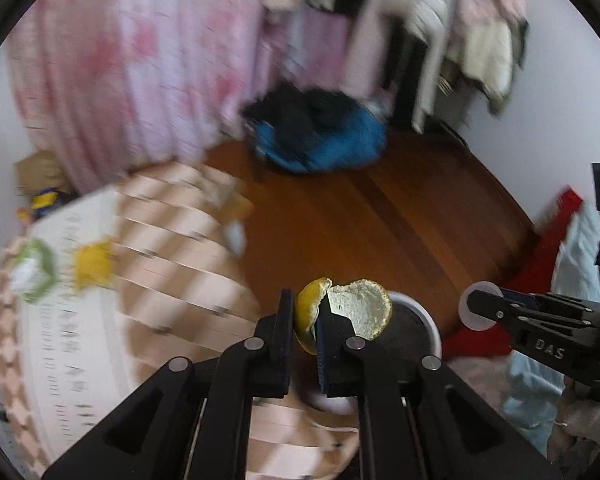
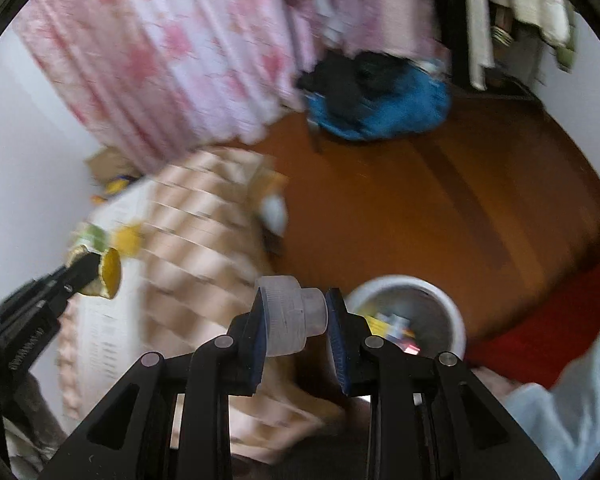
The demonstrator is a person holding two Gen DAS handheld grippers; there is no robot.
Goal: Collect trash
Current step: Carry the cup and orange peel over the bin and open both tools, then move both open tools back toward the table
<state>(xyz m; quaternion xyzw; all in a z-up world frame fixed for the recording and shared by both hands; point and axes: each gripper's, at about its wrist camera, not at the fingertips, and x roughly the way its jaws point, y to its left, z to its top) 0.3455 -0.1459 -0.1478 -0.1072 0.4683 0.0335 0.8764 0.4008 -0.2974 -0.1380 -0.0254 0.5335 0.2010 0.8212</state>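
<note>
Your right tool (image 2: 294, 320) grips a plastic cap (image 2: 290, 320); left tool (image 1: 305, 328) pinches peel (image 1: 356, 312); the bin (image 2: 456, 312) sits just right of, below both.

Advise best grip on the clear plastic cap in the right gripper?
As the right gripper has it: pads on the clear plastic cap at its two flat ends, wide rim one side, narrow neck the other. The curved sides would likely slip.

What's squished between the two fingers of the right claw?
A clear plastic cap, pinched between the right claw's fingers, seen in the right wrist view. The white bin sits beyond.
</note>
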